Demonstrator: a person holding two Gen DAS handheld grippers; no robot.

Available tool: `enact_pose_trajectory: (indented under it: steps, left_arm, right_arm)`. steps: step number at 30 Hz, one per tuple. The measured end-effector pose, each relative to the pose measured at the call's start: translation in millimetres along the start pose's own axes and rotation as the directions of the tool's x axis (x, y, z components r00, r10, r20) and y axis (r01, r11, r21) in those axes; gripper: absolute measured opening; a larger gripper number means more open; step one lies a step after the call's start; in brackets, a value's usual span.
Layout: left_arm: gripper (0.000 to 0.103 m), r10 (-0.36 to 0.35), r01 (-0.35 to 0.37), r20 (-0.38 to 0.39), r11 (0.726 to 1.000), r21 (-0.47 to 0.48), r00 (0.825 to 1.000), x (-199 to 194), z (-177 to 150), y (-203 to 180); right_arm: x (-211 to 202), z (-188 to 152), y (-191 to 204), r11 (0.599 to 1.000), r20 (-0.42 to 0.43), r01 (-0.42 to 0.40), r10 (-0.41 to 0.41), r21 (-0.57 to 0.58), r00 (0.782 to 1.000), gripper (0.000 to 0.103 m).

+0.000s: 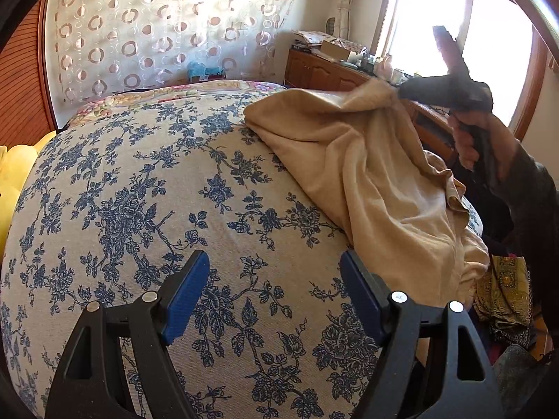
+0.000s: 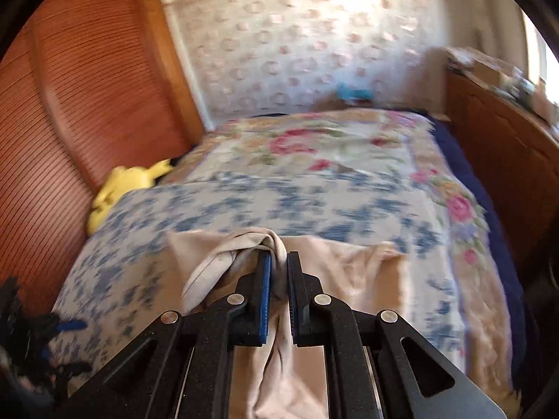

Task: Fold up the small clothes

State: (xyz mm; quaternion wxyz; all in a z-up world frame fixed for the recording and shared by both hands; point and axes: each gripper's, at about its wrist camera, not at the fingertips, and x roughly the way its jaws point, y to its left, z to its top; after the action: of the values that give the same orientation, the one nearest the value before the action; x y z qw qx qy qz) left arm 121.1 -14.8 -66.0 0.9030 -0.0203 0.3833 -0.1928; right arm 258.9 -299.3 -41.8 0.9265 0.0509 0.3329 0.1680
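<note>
Bed covered in a blue floral cotton spread [image 1: 146, 209], carrying a beige soft knit garment [image 1: 377, 181] along its right edge. Its long axis runs from the near right edge up toward the far end. The right gripper [image 2: 278, 262] pinches its raised far end; the left gripper [image 1: 274, 272] hovers spread, empty.

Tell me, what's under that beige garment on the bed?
Under the beige garment lies the blue-flowered cover, showing all around it. The right gripper pinches one end up. Anything beneath the crumpled cloth is hidden.
</note>
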Motion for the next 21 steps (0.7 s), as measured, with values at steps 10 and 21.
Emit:
enact_pose_trajectory:
  steps: [10, 21]
  left_arm:
    - [0.078, -0.012, 0.012, -0.001, 1.0, -0.001, 1.0, 0.1, -0.9, -2.8]
    - [0.078, -0.065, 0.065, -0.011, 0.997, 0.042, 0.998, 3.6, -2.4, -32.0]
  right_arm:
    - [-23.6, -31.5, -33.9, 0.995, -0.009, 0.083, -0.084, -0.057, 0.996, 0.028]
    - [-84.7, -123.6, 0.1, 0.983, -0.051, -0.043, 0.034, -0.179, 0.998, 0.042]
